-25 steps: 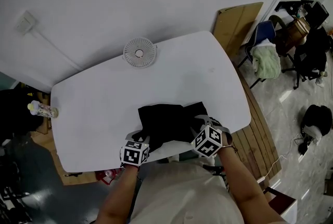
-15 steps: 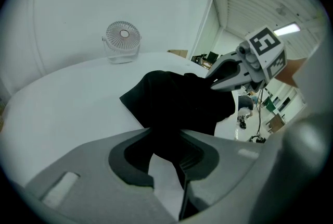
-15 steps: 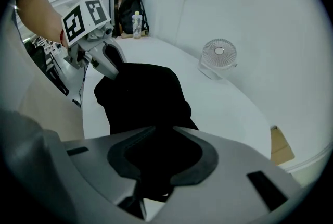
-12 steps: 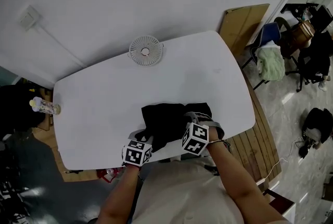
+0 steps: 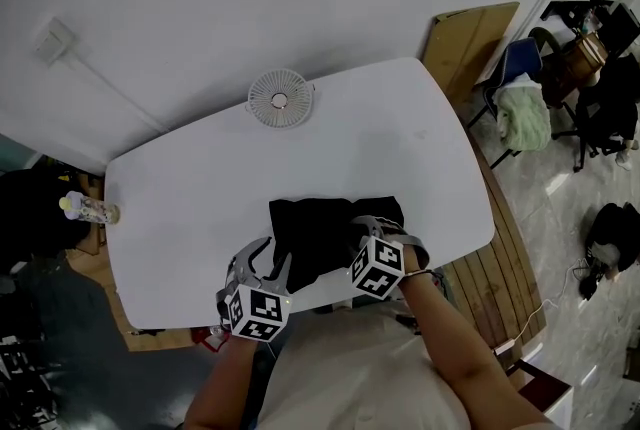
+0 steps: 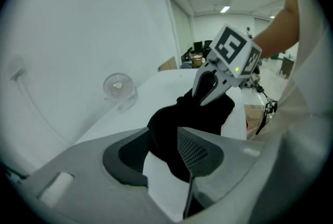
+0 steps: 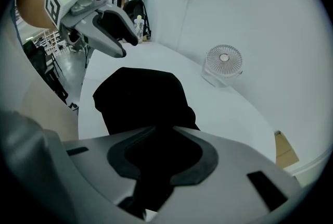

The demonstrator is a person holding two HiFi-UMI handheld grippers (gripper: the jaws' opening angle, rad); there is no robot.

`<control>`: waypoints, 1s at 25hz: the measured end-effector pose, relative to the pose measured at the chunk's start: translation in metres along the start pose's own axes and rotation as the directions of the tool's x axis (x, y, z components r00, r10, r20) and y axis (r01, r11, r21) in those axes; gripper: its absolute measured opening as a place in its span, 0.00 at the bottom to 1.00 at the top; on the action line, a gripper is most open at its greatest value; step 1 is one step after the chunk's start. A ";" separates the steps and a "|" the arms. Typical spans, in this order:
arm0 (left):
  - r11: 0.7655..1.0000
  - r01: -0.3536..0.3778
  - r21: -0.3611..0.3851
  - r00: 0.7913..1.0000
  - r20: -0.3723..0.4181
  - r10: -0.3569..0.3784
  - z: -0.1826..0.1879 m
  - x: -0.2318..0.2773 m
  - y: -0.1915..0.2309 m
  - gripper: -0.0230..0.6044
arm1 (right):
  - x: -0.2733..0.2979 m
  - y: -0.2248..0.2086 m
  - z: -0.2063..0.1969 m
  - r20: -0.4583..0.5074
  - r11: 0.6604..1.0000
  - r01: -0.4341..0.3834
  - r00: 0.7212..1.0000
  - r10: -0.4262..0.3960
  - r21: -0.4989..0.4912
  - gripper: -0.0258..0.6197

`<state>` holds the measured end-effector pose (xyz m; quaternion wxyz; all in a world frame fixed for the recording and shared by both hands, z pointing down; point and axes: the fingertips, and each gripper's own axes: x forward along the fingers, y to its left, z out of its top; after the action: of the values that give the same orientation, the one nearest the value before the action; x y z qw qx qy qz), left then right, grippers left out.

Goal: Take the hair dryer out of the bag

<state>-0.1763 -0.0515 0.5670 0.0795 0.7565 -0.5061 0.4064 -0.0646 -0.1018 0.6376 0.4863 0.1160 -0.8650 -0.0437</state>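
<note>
A black fabric bag (image 5: 320,236) lies flat near the front edge of the white table (image 5: 200,188). The hair dryer does not show; whatever the bag holds is hidden. My right gripper (image 5: 376,226) sits at the bag's right near corner, and in the right gripper view (image 7: 162,132) its pads are shut on a fold of black cloth. My left gripper (image 5: 265,263) hangs above the bag's left near corner. Its jaws are opening and hold nothing; in the left gripper view (image 6: 164,134) the bag (image 6: 182,119) and bare table show through the gap.
A small white fan (image 5: 279,99) stands at the table's far edge. A bottle (image 5: 88,209) lies at the left corner. Right of the table are a cardboard sheet (image 5: 470,43) and a chair with pale cloth (image 5: 522,116).
My left gripper has let go of the bag's left corner, risen, rolled and spread its jaws. The right gripper slid left along the bag's near edge, then stayed, still gripping cloth.
</note>
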 end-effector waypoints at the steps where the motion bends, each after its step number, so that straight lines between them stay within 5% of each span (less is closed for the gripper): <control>1: 0.998 0.014 0.056 0.999 0.040 -0.016 0.016 0.002 -0.003 0.30 | 0.000 0.000 0.000 0.004 1.000 0.000 1.000 0.000 0.002 0.20; 4: 0.985 0.084 0.153 0.989 0.105 -0.101 0.056 0.019 -0.018 0.30 | -0.001 -0.001 0.002 0.020 1.000 0.002 1.000 -0.003 0.010 0.22; 10: 0.958 0.241 0.154 0.970 -0.017 -0.241 0.065 0.082 -0.051 0.30 | -0.022 -0.002 0.009 0.109 0.997 -0.011 0.994 0.002 0.082 0.36; 17: 0.969 0.212 0.128 0.975 -0.103 -0.199 0.051 0.101 -0.050 0.30 | -0.089 -0.025 -0.021 0.228 0.971 0.035 0.969 -0.091 0.237 0.37; 21: 0.975 0.179 0.135 0.975 -0.161 -0.156 0.038 0.097 -0.035 0.30 | -0.100 -0.044 -0.070 0.135 0.959 0.115 0.979 -0.154 0.259 0.32; 25: 0.978 0.179 0.107 0.972 -0.171 -0.159 0.025 0.091 -0.027 0.30 | -0.084 -0.043 -0.104 0.018 0.974 0.123 0.991 -0.129 0.188 0.27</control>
<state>-0.1263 -0.1161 0.6212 0.1084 0.7650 -0.4062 0.4880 0.0725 -0.1196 0.6139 0.4564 0.2149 -0.8634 0.0049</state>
